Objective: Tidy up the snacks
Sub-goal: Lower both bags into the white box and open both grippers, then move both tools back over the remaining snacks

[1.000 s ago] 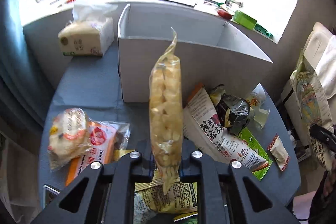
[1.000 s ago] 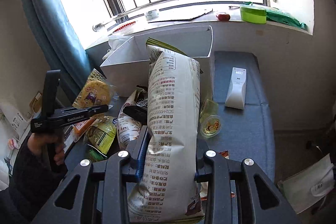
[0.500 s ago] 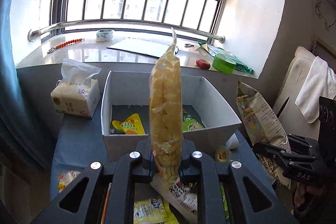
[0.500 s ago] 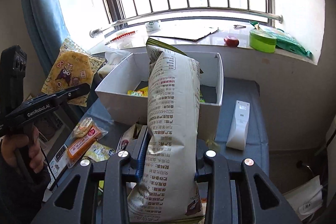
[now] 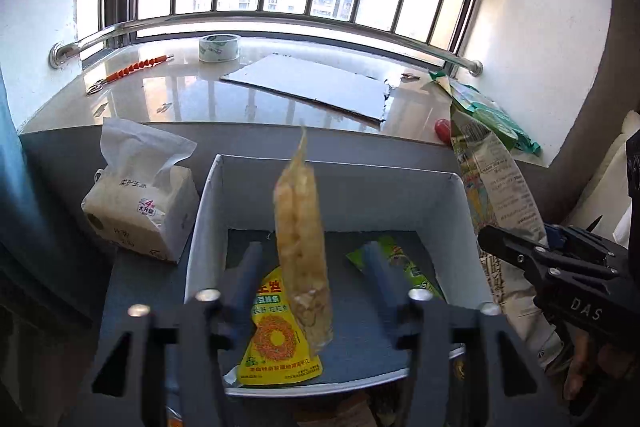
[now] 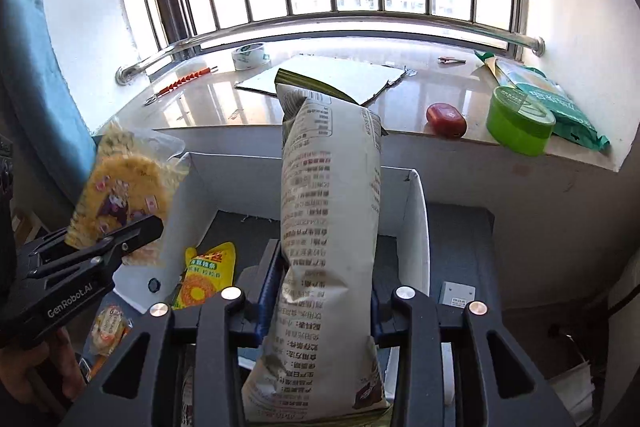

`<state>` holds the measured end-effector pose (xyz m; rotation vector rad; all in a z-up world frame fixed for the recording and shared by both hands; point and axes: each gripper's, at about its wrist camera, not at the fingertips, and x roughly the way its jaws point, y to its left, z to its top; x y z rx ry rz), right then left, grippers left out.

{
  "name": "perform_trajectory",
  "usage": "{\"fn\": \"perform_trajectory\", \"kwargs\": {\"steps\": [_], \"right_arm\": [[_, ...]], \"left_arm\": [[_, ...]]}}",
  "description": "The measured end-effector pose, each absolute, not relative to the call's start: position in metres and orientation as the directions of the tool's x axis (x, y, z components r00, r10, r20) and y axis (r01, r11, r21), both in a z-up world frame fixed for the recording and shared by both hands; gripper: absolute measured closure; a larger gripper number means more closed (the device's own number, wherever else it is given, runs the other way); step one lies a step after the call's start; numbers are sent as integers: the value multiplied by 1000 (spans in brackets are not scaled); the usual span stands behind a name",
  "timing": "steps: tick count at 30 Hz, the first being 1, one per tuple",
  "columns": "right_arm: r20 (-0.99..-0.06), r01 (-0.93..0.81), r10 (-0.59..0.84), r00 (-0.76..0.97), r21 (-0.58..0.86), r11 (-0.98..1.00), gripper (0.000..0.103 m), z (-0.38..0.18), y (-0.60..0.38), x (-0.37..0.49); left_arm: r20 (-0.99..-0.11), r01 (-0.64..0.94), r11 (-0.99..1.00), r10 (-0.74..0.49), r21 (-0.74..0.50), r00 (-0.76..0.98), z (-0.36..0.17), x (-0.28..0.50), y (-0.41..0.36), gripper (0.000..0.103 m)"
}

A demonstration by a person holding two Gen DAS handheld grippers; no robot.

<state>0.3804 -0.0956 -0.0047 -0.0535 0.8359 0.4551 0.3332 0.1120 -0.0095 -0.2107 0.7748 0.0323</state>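
Observation:
A white open box (image 5: 208, 211) stands on the grey table below the window sill. A yellow packet (image 5: 280, 347) and a green packet (image 5: 396, 263) lie inside it. My left gripper (image 5: 310, 271) is open over the box, and a clear bag of yellow crisps (image 5: 302, 247) hangs free between its spread fingers. My right gripper (image 6: 320, 271) is shut on a tall white printed bag (image 6: 328, 251), held upright above the box's right part (image 6: 416, 227). The crisps bag (image 6: 120, 195) and left gripper also show at the left of the right wrist view.
A tissue pack (image 5: 140, 203) stands left of the box. On the sill lie a tape roll (image 5: 218, 47), cardboard sheet (image 5: 312, 91), red item (image 6: 446, 119), green tub (image 6: 518, 125) and green packets. A white remote (image 6: 456, 297) lies right of the box. More snacks (image 6: 106, 327) lie front left.
Both grippers rose and moved forward over the box. My left gripper's fingers have spread apart and the crisps bag has come loose between them. The right still grips its bag.

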Motion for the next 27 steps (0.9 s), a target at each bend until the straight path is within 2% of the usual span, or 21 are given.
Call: {"fn": "perform_trajectory", "kwargs": {"steps": [1, 3, 7, 13, 21, 27], "right_arm": [[-729, -402, 379, 570, 155, 903, 0, -6, -97, 384], [-715, -409, 397, 575, 168, 897, 0, -3, -100, 380], [-712, -406, 351, 607, 102, 908, 0, 4, -99, 362], [-675, -461, 376, 635, 60, 885, 0, 17, -104, 318], [-628, -568, 509, 588, 127, 813, 0, 26, -130, 237], [-633, -586, 536, 558, 156, 795, 0, 7, -165, 185]], "left_arm": [[-694, -112, 979, -39, -170, 719, -10, 332, 113, 1], [-687, -92, 981, -51, -170, 725, -11, 324, 114, 0], [-678, -64, 983, -72, -173, 732, -5, 304, 113, 0], [-630, -23, 997, -32, -78, 776, 21, 258, 104, 0], [-576, -76, 994, 17, -79, 817, 36, 170, 84, 0], [-611, -60, 997, 19, -46, 791, 9, 124, 62, 0]]}}
